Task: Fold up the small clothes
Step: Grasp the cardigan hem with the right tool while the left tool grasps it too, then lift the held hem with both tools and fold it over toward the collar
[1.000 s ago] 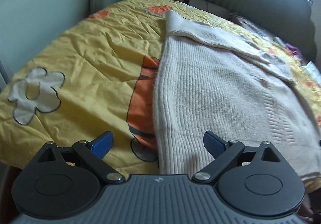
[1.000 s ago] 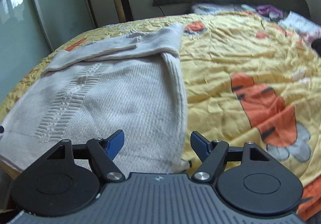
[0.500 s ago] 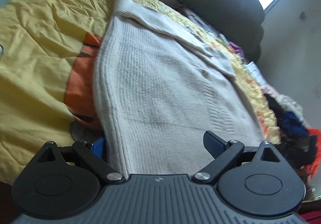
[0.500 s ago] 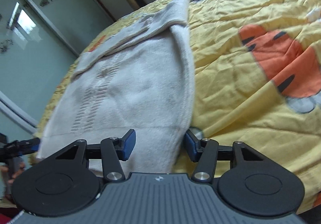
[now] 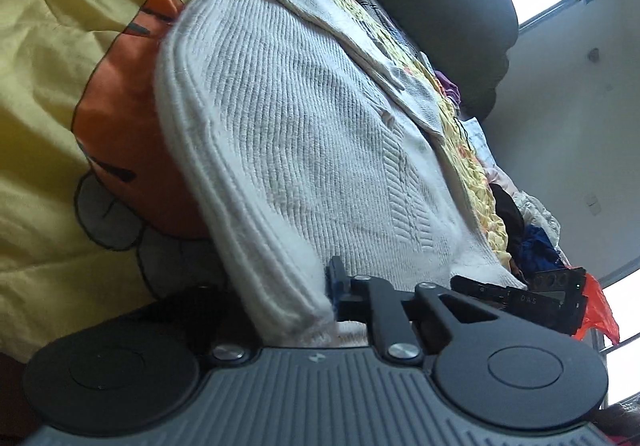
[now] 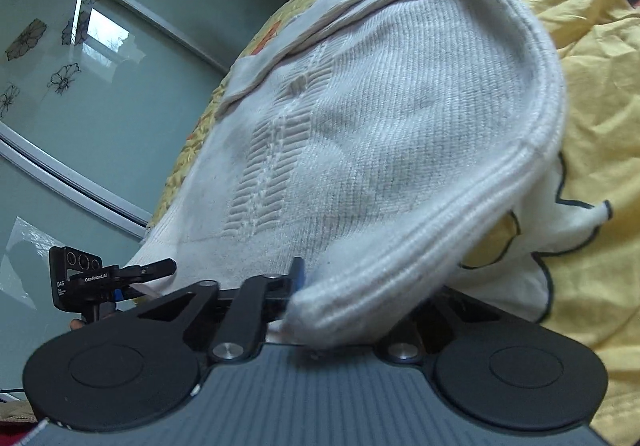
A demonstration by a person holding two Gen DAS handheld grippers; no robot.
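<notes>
So far I have the cream knit sweater (image 5: pixel 304 134) lying on the bed (image 5: pixel 44 58) with its hem at the near edge, and the fold is only partly made: both sleeves (image 6: pixel 320 18) already lie crossed over the chest at the far end, while the body is not yet doubled over. My left claw (image 5: pixel 320 298) is clamped on the hem's near left corner, the ribbed edge bunched between the pads, and my right claw (image 6: pixel 316 298) is pinched shut on the other near corner, its thick rolled hem bulging over the jaw. Both corners look lifted slightly off the yellow quilt (image 6: pixel 592 58), so I judge I am at the start of carrying the hem toward the collar; that fold, and any final halving, remain. For writing, the right wrist view shows the other claw's body with "GenRobot.AI" (image 6: pixel 96 278) in white and a small "DAS" beside it; the left wrist view shows the same kind of marking, readable only as "DAS" upside down (image 5: pixel 524 299). Nothing legible appears on the sweater itself.
</notes>
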